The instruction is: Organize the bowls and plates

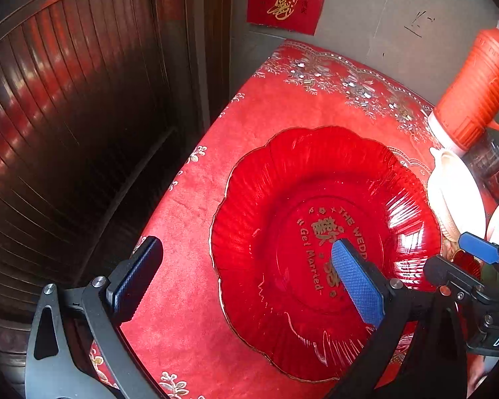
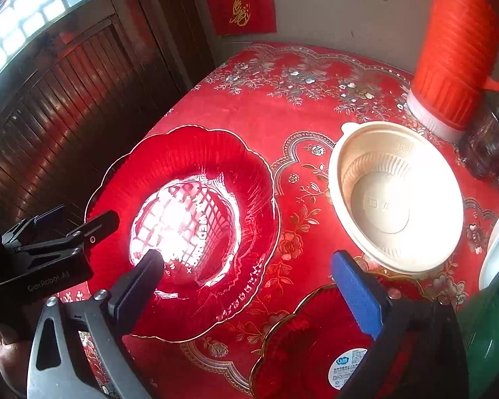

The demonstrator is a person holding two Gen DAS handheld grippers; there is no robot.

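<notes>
So, status at this frame:
Left gripper (image 1: 246, 269): jaws spread wide, nothing held, hung over the near-left rim of the large red glass plate (image 1: 316, 173).
Right gripper (image 2: 249, 276): also spread, empty, above the cloth between plates.
Large plate: sat flat on the red tablecloth (image 2: 302, 99).
Cream plastic bowl (image 2: 396, 196): upright, right of it.
Small red plate (image 2: 302, 342): near edge.
Orange thermos (image 2: 455, 50): back right.

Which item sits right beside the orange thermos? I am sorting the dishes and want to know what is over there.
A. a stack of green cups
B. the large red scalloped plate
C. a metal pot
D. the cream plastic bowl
D: the cream plastic bowl sits on the red tablecloth just in front of the orange thermos, while the large red scalloped plate lies farther left.
</notes>
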